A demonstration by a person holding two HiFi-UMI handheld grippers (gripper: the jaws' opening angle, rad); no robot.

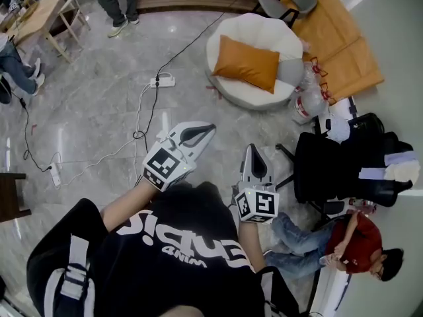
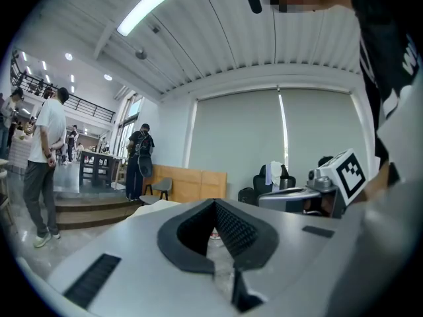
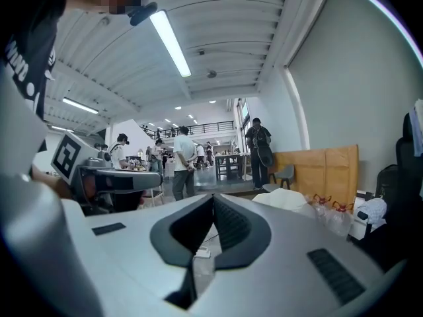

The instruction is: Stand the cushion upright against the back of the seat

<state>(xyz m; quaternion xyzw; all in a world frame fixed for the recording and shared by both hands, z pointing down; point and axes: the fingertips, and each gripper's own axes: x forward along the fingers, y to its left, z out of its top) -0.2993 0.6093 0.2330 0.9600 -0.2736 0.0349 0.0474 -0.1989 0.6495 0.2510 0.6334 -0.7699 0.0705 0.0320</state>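
Note:
An orange cushion [image 1: 247, 63] lies flat and tilted on a round white seat [image 1: 262, 95] at the top middle of the head view, a grey cushion [image 1: 289, 72] beside it. Both grippers are held well short of the seat, above the marble floor. My left gripper [image 1: 210, 128] is shut and empty, pointing toward the seat. My right gripper [image 1: 252, 148] is shut and empty too. In the left gripper view the jaws [image 2: 215, 203] meet with nothing between them, and the seat [image 2: 153, 207] peeks over them. The right gripper's jaws [image 3: 213, 198] also meet, with the white seat [image 3: 287, 199] ahead to the right.
A white power strip [image 1: 162, 81] and cables lie on the floor left of the seat. Plastic bottles [image 1: 309, 101] stand right of it. A black office chair [image 1: 337, 167] and a seated person [image 1: 347, 246] are at my right. Orange boards [image 1: 337, 38] lean behind the seat. People stand far off.

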